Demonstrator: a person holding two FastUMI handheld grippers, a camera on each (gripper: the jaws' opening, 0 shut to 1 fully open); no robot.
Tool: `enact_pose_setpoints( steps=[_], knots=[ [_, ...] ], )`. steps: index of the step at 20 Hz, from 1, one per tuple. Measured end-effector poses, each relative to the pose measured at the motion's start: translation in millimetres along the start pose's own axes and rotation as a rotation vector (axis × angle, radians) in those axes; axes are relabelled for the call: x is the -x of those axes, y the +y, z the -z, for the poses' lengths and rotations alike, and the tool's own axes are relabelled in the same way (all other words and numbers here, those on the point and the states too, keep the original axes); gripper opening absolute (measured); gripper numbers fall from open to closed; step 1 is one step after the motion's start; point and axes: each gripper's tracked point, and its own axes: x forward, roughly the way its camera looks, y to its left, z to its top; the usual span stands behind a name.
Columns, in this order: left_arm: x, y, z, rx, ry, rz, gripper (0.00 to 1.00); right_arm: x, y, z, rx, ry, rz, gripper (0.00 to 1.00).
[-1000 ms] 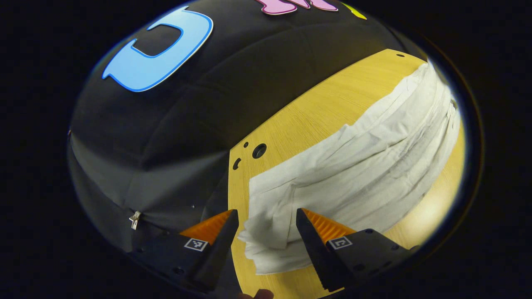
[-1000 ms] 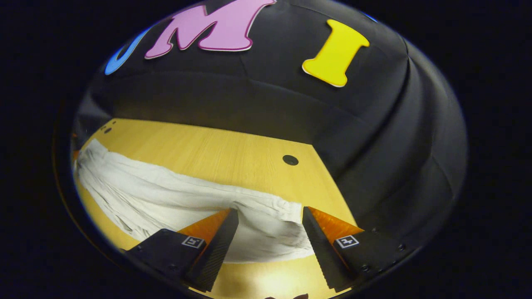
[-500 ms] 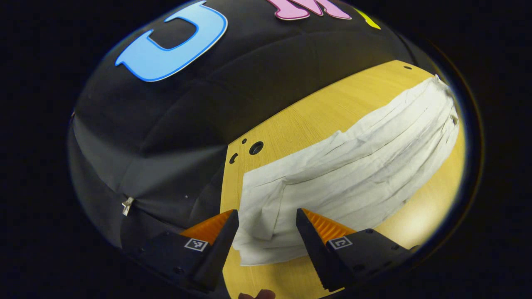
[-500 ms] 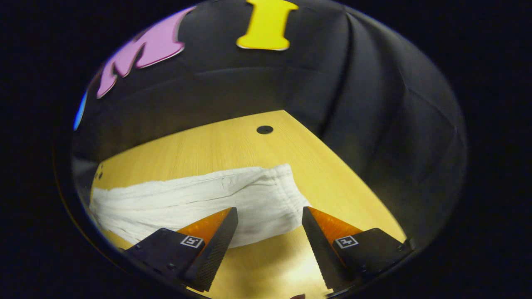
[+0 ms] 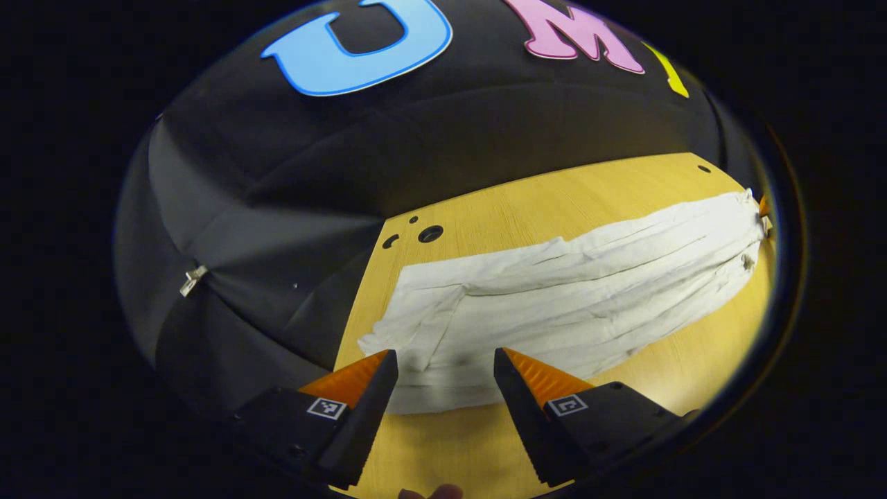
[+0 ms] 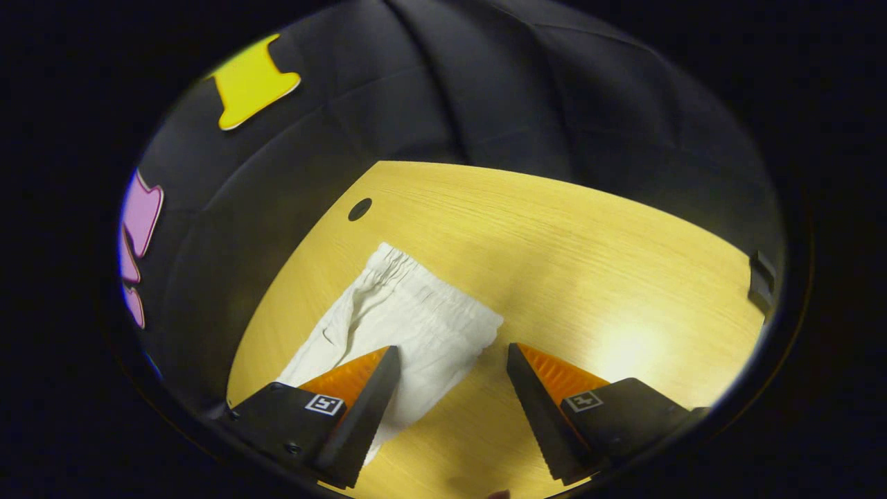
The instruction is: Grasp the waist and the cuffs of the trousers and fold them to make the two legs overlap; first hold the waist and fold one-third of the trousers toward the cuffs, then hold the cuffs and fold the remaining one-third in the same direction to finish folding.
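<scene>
White trousers [image 5: 568, 291] lie in a long creased strip across the wooden table [image 5: 527, 208]. Their cuff end [image 5: 409, 339] is just ahead of my left gripper [image 5: 443, 357], which is open and hovers over it with nothing between the fingers. In the right gripper view the gathered elastic waist [image 6: 429, 294] lies ahead and slightly left of my right gripper [image 6: 452, 350], also open and holding nothing. Its left finger [image 6: 360, 388] covers part of the cloth. The far waist end [image 5: 745, 215] reaches the edge of the left gripper view.
Round holes are drilled in the tabletop near the cuff-side corner [image 5: 429, 233] and beyond the waist [image 6: 359, 208]. The table's left edge [image 5: 357, 305] drops off close beside the cuffs. A small dark fitting [image 6: 761, 277] sits at the table's far side. Bare wood [image 6: 589, 256] lies beyond the waist.
Both grippers stayed open and turned. The left one swung so the trousers now run level across its view. The right one swung right, so the waist slid to its left.
</scene>
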Motion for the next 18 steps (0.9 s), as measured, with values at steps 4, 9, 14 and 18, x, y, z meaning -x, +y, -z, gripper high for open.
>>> enact_pose_setpoints(
  steps=[4,9,14,18],
  knots=[
    [6,1,20,0.097,0.047,-0.002,0.89,-11,0,-5,-0.098,0.009,0.066,0.98],
    [7,-3,39,0.194,0.098,0.014,0.89,-6,-16,-8,0.014,0.05,0.186,0.69],
    [9,-27,52,0.379,0.166,0.115,0.87,-10,-6,-7,-0.054,0.067,0.09,0.13],
    [6,-29,57,0.556,0.204,0.141,0.68,-11,-1,-11,-0.104,0.006,0.023,0.12]
  ],
)
